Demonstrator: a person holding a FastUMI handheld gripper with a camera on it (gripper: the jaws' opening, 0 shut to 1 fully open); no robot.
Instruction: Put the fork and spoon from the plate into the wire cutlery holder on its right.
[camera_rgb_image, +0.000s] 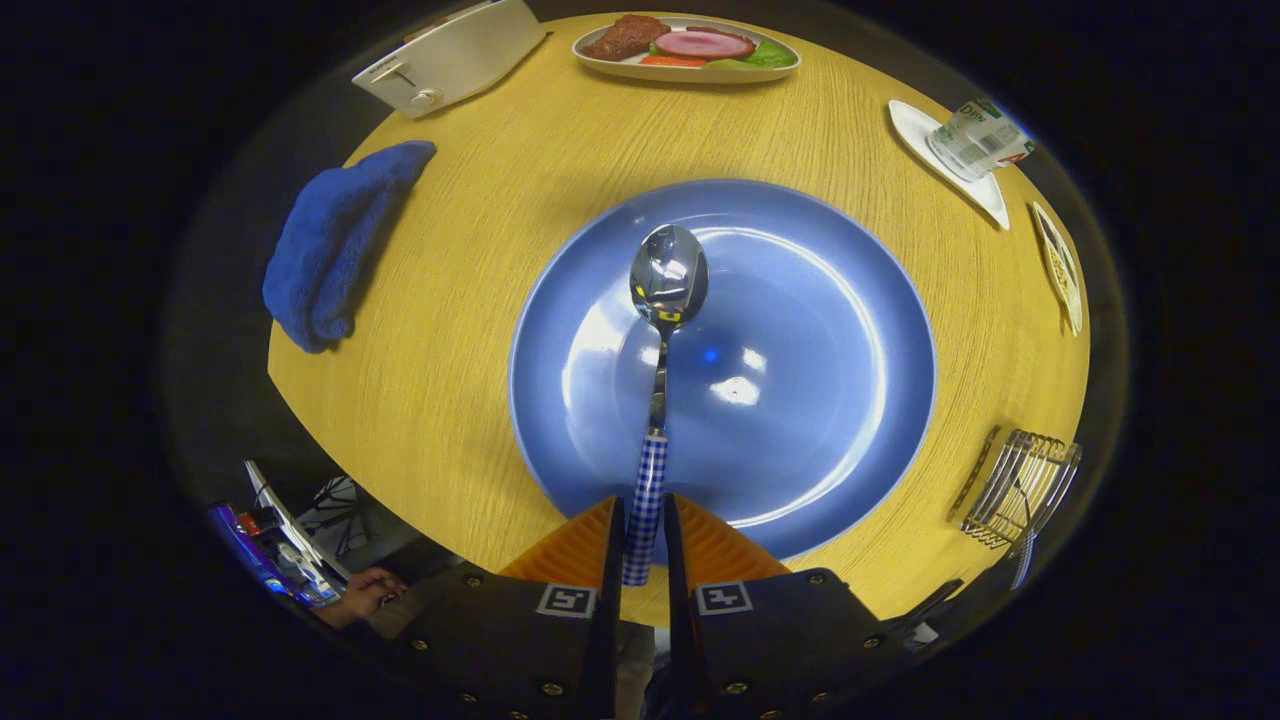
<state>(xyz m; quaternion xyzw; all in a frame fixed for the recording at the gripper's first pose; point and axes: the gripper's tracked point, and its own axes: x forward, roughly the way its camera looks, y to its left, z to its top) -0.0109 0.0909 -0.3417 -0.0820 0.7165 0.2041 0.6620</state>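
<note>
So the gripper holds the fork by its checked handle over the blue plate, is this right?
Not quite: the gripper view shows a spoon, not a fork. The gripper is shut on its checked handle, over the blue plate.

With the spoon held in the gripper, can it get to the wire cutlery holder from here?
Probably yes. The gripper is shut on the spoon by its checked handle, above the blue plate. The wire holder stands to the right of the plate, and only bare table lies between them.
</note>
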